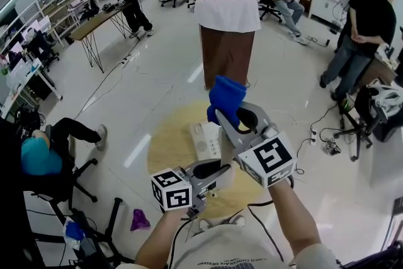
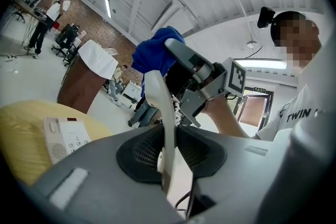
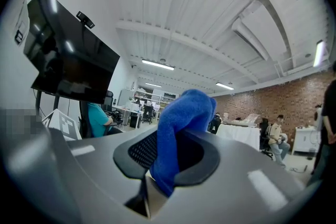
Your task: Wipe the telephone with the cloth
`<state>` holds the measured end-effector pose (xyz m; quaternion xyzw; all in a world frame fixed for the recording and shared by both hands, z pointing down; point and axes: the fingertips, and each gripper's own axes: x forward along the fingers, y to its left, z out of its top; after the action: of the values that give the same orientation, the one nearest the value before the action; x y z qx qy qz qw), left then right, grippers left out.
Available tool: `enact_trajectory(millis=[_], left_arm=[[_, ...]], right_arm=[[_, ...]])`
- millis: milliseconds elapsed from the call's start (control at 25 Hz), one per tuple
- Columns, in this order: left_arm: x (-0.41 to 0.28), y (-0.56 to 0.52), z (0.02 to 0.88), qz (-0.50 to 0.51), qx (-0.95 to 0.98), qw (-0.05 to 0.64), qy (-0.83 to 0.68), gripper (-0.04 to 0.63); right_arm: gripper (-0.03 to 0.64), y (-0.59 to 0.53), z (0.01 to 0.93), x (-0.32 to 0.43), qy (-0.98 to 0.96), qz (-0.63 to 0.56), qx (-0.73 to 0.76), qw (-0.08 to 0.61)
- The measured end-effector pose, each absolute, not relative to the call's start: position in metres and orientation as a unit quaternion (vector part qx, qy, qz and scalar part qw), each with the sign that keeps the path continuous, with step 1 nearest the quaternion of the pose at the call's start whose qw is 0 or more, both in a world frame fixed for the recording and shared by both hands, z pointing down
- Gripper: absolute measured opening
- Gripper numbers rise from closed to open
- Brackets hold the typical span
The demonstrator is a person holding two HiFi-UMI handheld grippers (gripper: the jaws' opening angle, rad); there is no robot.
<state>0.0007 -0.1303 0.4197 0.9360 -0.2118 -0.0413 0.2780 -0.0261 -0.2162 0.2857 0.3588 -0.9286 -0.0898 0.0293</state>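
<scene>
Telephone handset (image 2: 159,105) pinched by left gripper (image 2: 169,153), blue cloth (image 3: 181,123) pinched nearby by right gripper (image 3: 169,161).

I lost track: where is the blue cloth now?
Head view, centre: the blue cloth is clamped in the right gripper, raised beside the handset that the left gripper holds.

Bright even light from ceiling strip lights (image 3: 157,64), glare streaks on glossy floor (image 1: 157,79), strong fisheye bending, dark corners
</scene>
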Motion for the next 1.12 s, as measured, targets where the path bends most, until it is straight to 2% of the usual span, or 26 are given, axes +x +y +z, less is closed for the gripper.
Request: enact_trajectory(millis=[960,1120], left_arm=[[-0.020,-0.152,0.422,-0.038,0.923,0.280,-0.260,0.077],[-0.019,-0.151,0.418,-0.049,0.924,0.286,-0.249,0.076]], right_arm=[[0.072,-0.144,0.334,-0.077,-0.965,-0.035,0.244,0.088],[0.074,-0.146,0.322,-0.074,-0.965,-0.050,0.250,0.055]])
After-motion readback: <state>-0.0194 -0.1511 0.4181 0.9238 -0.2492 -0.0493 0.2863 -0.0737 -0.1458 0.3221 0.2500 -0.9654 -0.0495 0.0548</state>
